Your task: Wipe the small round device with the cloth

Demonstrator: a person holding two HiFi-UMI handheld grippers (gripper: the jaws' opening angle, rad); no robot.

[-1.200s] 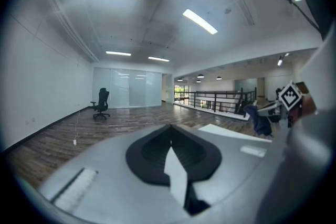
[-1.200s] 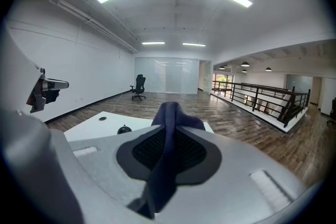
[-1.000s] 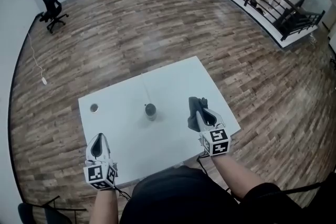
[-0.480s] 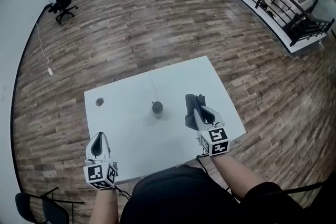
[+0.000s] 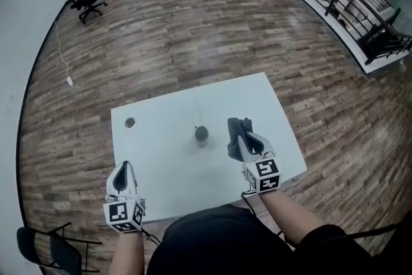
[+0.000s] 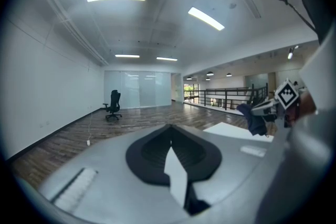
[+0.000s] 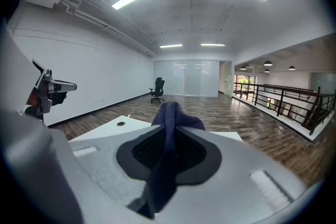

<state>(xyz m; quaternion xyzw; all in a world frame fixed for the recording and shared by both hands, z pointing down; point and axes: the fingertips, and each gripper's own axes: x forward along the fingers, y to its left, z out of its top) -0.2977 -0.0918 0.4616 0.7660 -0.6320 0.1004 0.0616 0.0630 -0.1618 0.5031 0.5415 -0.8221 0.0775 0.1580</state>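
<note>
Small round device (image 5: pixel 201 134) sits near mid of white surface (image 5: pixel 154 183), nothing touching it. Dark cloth (image 5: pixel 235 132) is pinched betw. jaws of R tool (image 5: pixel 244 140), hanging just right of device, clear of it. L tool (image 5: pixel 122 170): jaws together, empty, at surface's front-left edge, well apart from device.

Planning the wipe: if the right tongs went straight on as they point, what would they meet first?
Probably the bare white tabletop, just right of the small round grey device; depth is unclear.
</note>
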